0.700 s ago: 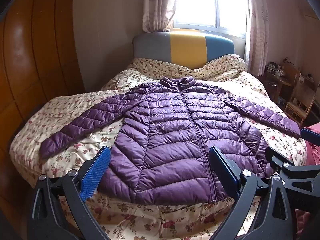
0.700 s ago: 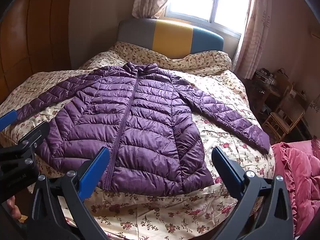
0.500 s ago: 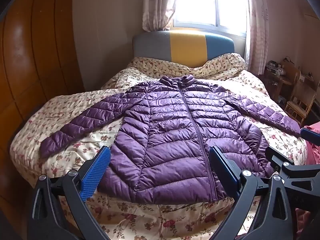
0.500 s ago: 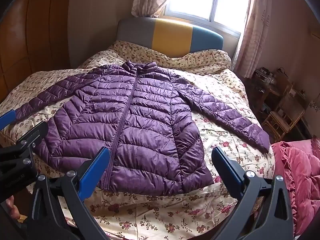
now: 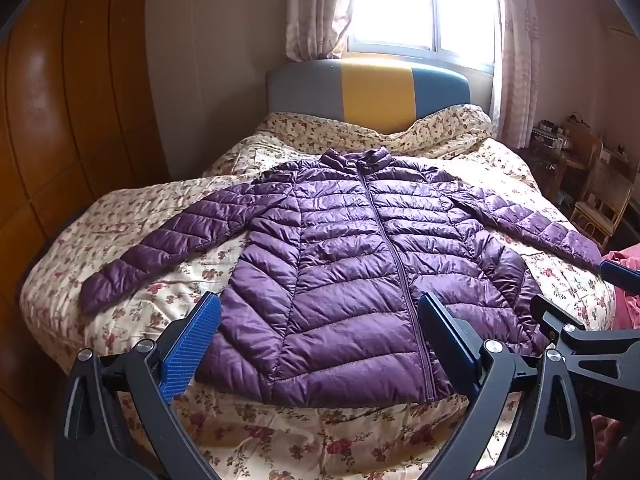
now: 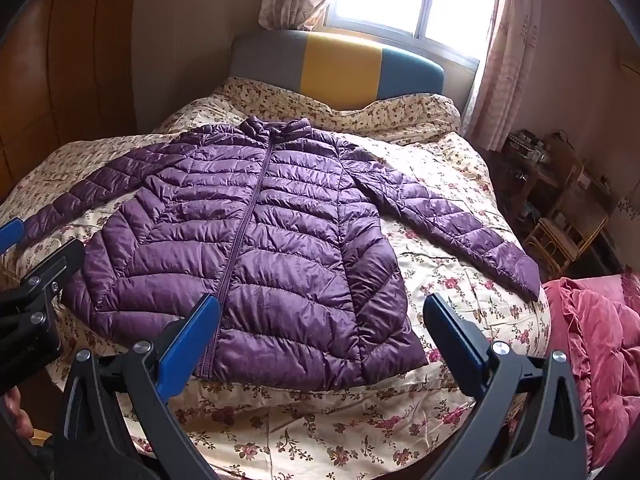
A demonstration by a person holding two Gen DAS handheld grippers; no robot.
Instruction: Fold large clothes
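Nearest the lens, the left tongs (image 5: 318,336) and the right tongs (image 6: 320,334) both hang above the foot of the bed (image 5: 280,436), each with its blue-padded fingers (image 5: 192,344) spread wide and nothing between them, touching nothing. In the left view the right tongs' black frame juts in at the right edge, just beside the left tongs; in the right view the left tongs show at the left edge in the same way, with a bit of a hand (image 6: 18,412) below them.

Just past the fingertips lies the purple quilted puffer jacket (image 5: 360,276), front up and zipped, its hem toward the foot of the bed and its collar toward the headboard (image 5: 368,88). Both sleeves are stretched out sideways and slant toward the foot, flat on the floral bedspread (image 6: 440,264). Nothing lies on the jacket.

At the right of the bed a pink ruffled quilt (image 6: 596,348) is bunched against the bed's edge. Farther off stand a rattan chair (image 6: 568,220) and a cluttered wooden desk (image 5: 560,152). A wooden wardrobe (image 5: 60,120) fills the left side. Behind the grey, yellow and blue headboard, patterned curtains (image 5: 316,8) frame a bright window (image 5: 420,0).
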